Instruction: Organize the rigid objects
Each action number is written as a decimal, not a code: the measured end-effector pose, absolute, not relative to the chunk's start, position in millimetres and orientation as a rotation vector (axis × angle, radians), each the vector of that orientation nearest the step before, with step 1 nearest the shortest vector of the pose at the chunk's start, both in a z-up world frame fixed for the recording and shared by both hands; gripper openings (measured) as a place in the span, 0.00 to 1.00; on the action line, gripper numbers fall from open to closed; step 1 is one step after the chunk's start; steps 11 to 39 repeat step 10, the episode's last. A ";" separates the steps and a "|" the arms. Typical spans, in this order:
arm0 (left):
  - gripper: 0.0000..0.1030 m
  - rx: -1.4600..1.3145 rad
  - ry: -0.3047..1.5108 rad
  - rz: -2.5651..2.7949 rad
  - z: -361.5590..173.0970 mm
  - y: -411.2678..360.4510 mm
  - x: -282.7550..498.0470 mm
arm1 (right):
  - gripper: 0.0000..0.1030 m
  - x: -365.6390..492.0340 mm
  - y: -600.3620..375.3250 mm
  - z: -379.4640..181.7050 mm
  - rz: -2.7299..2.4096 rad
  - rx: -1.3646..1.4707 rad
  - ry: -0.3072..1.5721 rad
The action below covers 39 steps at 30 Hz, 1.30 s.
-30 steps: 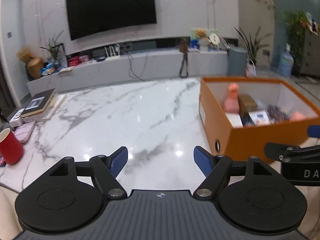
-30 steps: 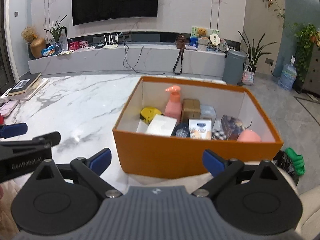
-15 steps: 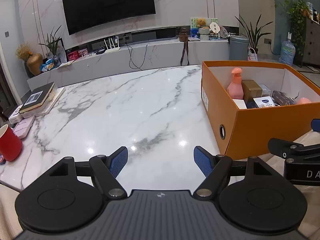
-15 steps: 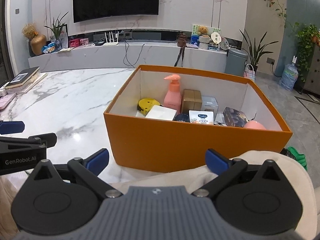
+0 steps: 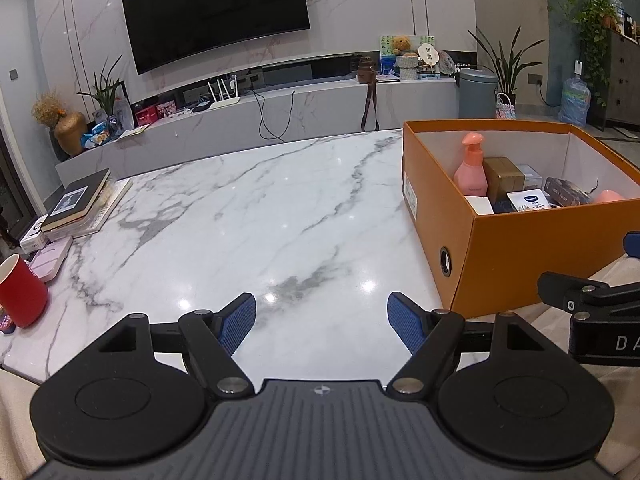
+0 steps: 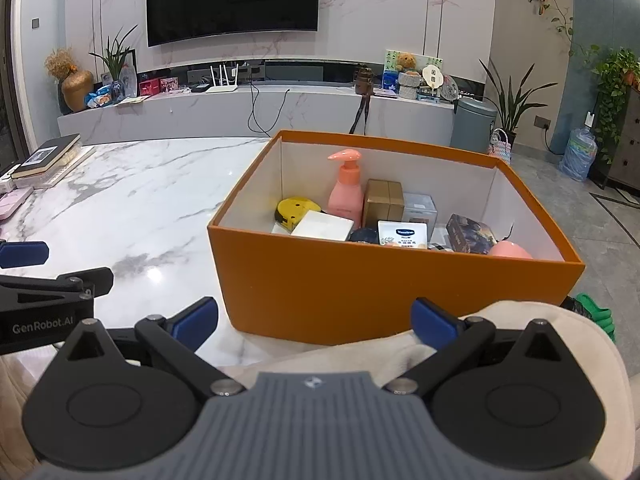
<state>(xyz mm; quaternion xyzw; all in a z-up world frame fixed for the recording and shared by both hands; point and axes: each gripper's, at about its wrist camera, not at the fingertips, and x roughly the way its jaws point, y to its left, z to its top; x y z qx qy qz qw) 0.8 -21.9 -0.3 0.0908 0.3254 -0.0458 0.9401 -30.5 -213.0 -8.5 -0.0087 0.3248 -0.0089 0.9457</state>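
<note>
Right wrist view: orange box is seen from higher than before. Both the left gripper and right gripper remain spread, empty, over the table.

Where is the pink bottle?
The pink bottle stands upright inside the orange box, near its back wall, between a yellow tape measure and a gold carton.

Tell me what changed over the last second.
Only the view shifted: both grippers rose and tipped, the left gripper steadying level, the right gripper pulling back slightly from the orange box. Nothing grasped or released. Both jaws stay open and empty; box contents unmoved.
</note>
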 end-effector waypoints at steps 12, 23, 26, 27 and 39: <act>0.86 0.176 0.664 -0.093 1.2 -20.1 2.0 | 0.98 -30.5 -213.0 -8.5 -0.018 -0.018 0.662; 0.86 0.176 0.664 -0.093 1.2 -20.1 2.0 | 0.98 -30.5 -213.0 -8.5 -0.018 -0.018 0.662; 0.86 0.176 0.664 -0.093 1.2 -20.1 2.0 | 0.98 -30.5 -213.0 -8.5 -0.018 -0.018 0.662; 0.86 0.176 0.664 -0.093 1.2 -20.1 2.0 | 0.98 -30.5 -213.0 -8.5 -0.018 -0.018 0.662; 0.86 0.176 0.664 -0.093 1.2 -20.1 2.0 | 0.98 -30.5 -213.0 -8.5 -0.018 -0.018 0.662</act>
